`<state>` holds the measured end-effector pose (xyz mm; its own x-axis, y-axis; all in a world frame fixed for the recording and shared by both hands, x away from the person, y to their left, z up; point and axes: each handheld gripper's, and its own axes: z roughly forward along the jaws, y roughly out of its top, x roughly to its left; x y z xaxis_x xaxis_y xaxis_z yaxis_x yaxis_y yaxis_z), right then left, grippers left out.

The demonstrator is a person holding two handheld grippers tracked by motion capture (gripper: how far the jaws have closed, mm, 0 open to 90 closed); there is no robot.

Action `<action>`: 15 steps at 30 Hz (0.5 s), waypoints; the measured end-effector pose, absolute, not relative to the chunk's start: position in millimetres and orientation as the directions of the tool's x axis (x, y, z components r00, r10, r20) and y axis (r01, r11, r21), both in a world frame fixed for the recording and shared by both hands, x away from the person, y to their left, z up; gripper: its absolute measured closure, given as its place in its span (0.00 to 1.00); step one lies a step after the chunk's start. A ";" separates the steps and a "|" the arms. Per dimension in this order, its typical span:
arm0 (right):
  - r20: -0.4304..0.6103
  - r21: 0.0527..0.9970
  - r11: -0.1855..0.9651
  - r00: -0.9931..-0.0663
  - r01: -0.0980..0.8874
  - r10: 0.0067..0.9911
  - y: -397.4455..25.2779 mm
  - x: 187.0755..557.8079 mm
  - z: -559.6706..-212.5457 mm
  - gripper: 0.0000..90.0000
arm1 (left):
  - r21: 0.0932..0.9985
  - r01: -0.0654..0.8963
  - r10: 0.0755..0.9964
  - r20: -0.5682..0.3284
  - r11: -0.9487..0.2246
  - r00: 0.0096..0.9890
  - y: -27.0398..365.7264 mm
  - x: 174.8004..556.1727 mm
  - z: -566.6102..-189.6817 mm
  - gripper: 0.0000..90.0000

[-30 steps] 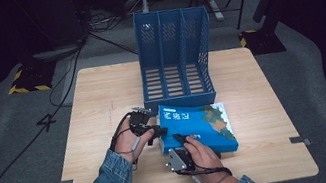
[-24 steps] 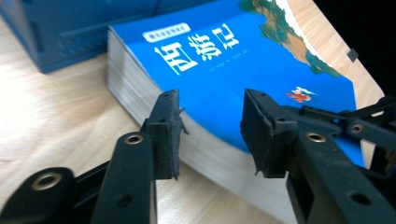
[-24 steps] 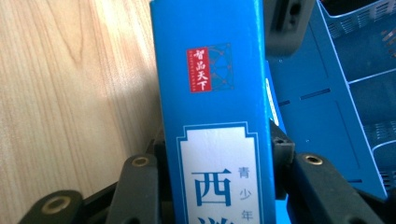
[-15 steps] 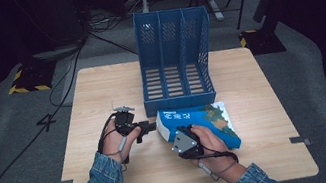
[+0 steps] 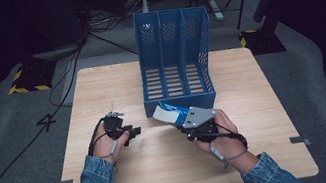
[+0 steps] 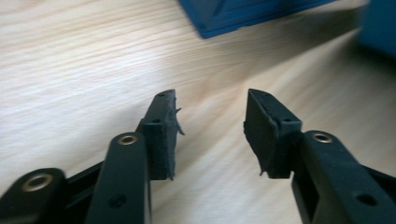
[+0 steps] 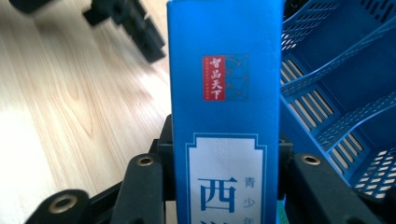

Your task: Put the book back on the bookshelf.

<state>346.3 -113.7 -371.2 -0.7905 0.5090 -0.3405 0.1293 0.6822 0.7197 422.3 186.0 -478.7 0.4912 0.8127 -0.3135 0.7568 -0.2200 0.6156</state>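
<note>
My right gripper (image 5: 184,121) pinches a blue book (image 7: 226,107) near the rack (image 5: 174,54). My left gripper (image 6: 210,126) gapes, holding nothing, above the table (image 5: 114,87).

Blue book (image 7: 226,107), spine facing camera in right gripper view, clamped between jaws of right gripper (image 7: 224,154). Small red stamp near spine top, white vertical characters: 智品天下. Beside stamp, thin line pattern, not readable. Lower on spine, white panel with blue border: large blue character 西, cut off by frame bottom; smaller blue characters 青少 to its right, more below cut off. In high view, book (image 5: 171,113) shows white patch, print too small to read. No other readable text.
</note>
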 end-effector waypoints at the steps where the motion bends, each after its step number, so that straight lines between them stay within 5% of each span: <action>1: -0.329 0.730 0.671 -0.791 0.135 0.517 -115.7 347.1 -368.1 0.68 | 0.623 0.746 0.826 -0.277 -0.235 0.492 190.0 423.0 -481.2 0.58; 15: -0.203 0.831 0.528 -0.789 0.175 0.581 -134.6 352.0 -331.4 0.68 | 0.668 0.678 0.858 -0.114 -0.307 0.500 207.8 428.3 -495.2 0.45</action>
